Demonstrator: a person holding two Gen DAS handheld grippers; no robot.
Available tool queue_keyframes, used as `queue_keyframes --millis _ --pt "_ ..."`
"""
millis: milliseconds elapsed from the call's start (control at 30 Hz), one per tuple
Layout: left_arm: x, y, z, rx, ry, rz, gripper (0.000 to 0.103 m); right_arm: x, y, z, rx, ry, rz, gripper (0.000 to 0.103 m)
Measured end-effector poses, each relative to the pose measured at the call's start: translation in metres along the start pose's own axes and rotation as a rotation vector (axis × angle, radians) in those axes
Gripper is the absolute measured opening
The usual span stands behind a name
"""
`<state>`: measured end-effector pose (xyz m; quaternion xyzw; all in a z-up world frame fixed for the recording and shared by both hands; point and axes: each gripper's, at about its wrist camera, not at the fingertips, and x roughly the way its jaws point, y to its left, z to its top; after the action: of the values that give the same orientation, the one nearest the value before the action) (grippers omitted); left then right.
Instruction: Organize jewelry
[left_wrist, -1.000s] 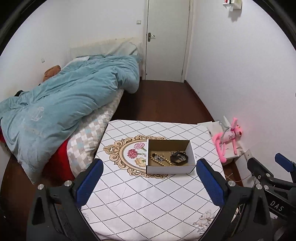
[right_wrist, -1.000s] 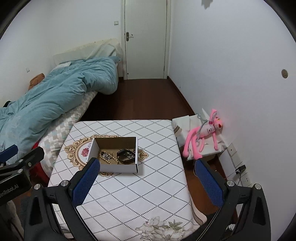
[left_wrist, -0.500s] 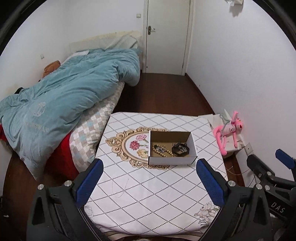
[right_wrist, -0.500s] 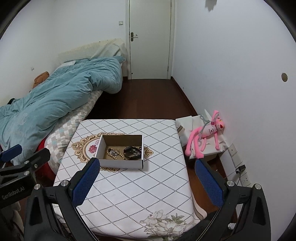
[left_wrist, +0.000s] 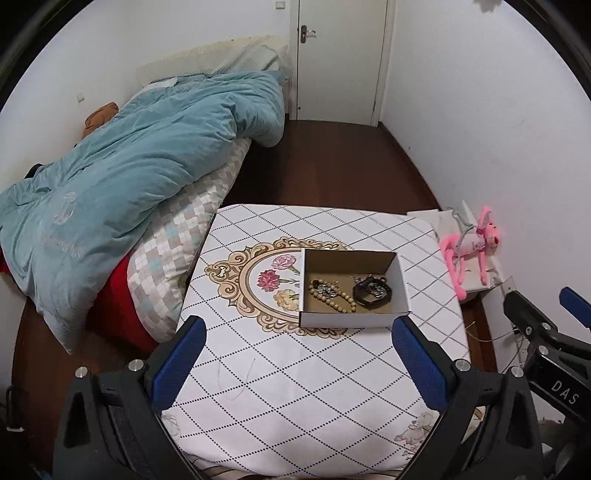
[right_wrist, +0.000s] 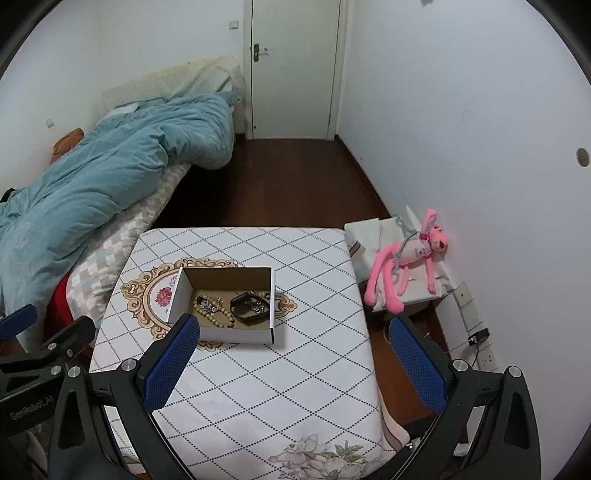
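I hold my left hand-held gripper and right hand-held gripper above the surface, both spread apart and empty. A cardboard box holds a bead bracelet and a black watch.

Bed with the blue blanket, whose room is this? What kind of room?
Most likely a small bedroom at home: a bed under a rumpled blanket, a closed door, and a pink plush toy.

My right gripper hangs wide open above the table, holding nothing. Ahead, the box sits on the cloth with a bead string on its left and a black band on its right. The left gripper shows at the left edge.
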<state>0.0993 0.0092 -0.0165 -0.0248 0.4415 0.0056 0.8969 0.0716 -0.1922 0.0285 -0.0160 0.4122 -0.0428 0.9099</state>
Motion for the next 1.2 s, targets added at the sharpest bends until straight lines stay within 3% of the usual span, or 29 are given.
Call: queue_keyframes --millis 500,1200 --pt "0.034 -0.006 0.004 0.023 0.065 0.016 0.103 0.047 0.000 -0.002 -0.015 0.099 -0.005 0.103" --pt "0.037 -0.004 0.002 0.027 0.062 0.019 0.103 0.047 0.004 -0.005 -0.032 0.120 0.011 0.103"
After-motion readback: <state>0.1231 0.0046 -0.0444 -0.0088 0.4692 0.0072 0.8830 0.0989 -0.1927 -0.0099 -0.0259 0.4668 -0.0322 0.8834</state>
